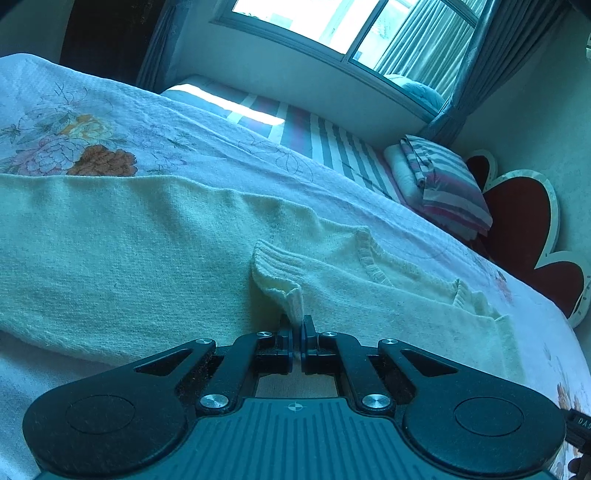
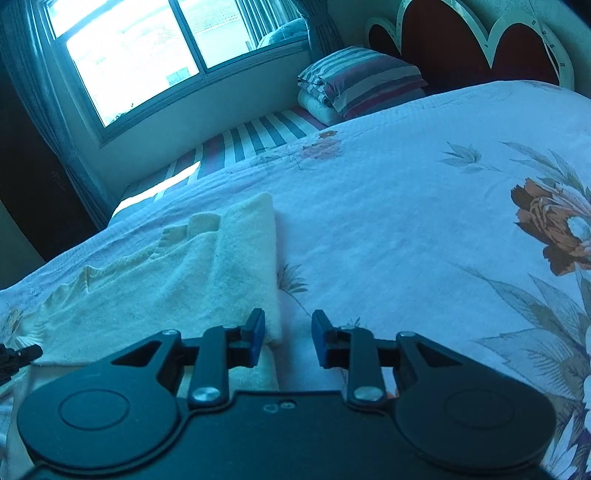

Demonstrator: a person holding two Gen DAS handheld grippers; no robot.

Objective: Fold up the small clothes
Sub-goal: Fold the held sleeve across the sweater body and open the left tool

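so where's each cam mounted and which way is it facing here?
Left wrist: on the left claw, looking down along it across the cream sweater toward the window; claw shut on the sweater's cuff.
Right wrist: on the right claw, looking over the sweater's folded edge and the floral bedspread; claw open, empty.
Shared: sweater, bedspread, window, striped pillow, red headboard.

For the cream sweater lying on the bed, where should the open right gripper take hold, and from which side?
Best guess: the folded side edge of the cream sweater, right at the right gripper. That edge lies straight, doubled and slightly raised off the floral bedspread, so a low approach from the bare bedspread side should slip one finger under. The left gripper already pinches the ribbed cuff.
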